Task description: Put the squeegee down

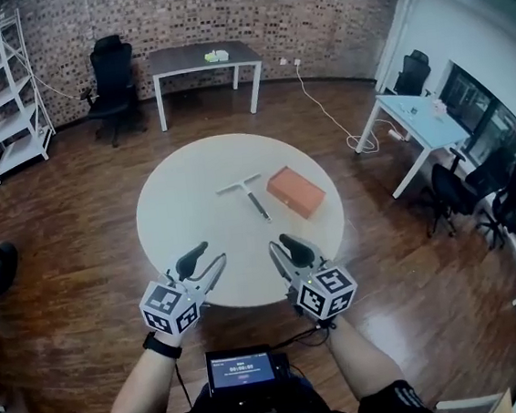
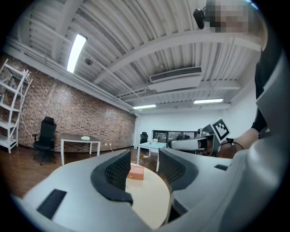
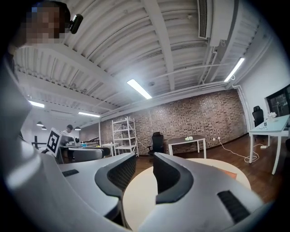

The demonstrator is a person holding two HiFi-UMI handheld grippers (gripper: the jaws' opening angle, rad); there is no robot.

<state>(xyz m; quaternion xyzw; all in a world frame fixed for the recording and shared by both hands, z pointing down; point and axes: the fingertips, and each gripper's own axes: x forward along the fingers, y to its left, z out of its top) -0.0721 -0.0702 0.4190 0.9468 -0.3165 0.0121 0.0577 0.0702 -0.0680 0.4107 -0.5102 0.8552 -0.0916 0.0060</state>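
As both gape, left hand-held gripper (image 1: 210, 255) flanks right hand-held gripper (image 1: 278, 244)

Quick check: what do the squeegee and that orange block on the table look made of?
Slim T-shaped squeegee: pale head, darker handle tip, likely plastic or metal with a rubber grip; too small to confirm. Orange rectangular block: matte, even faces, possibly cardboard or foam; unclear.

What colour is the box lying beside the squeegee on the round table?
Orange. The box shows best in the head view.
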